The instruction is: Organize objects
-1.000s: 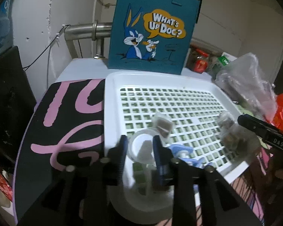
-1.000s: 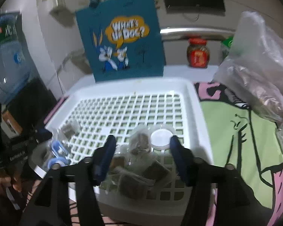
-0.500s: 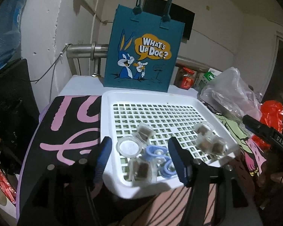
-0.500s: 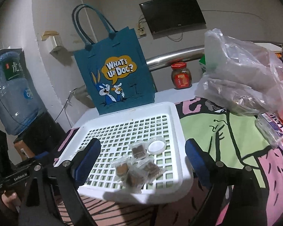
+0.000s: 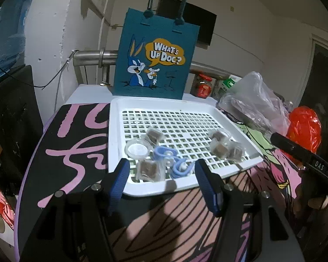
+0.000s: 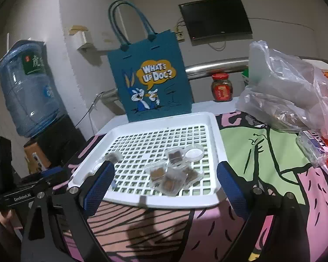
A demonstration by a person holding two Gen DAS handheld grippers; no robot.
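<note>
Starting at the left, we hold our left gripper [image 5: 161, 178] empty with its jaws apart, at the tray's [image 5: 142, 191] near edge; they opened a moment ago and hold nothing. Straight ahead lie a lid [image 5: 137, 149], a packet [image 5: 148, 170] and blue clips [image 5: 164, 152], all just past the fingertips. Further right, a second packet cluster [image 6: 172, 178] rests by the tray's near right corner, directly before our right gripper [image 6: 164, 187], whose jaws have just been opening wide, empty. We judge each hand nearest its own pile. A tote [image 6: 150, 83] stands behind the tray.
</note>
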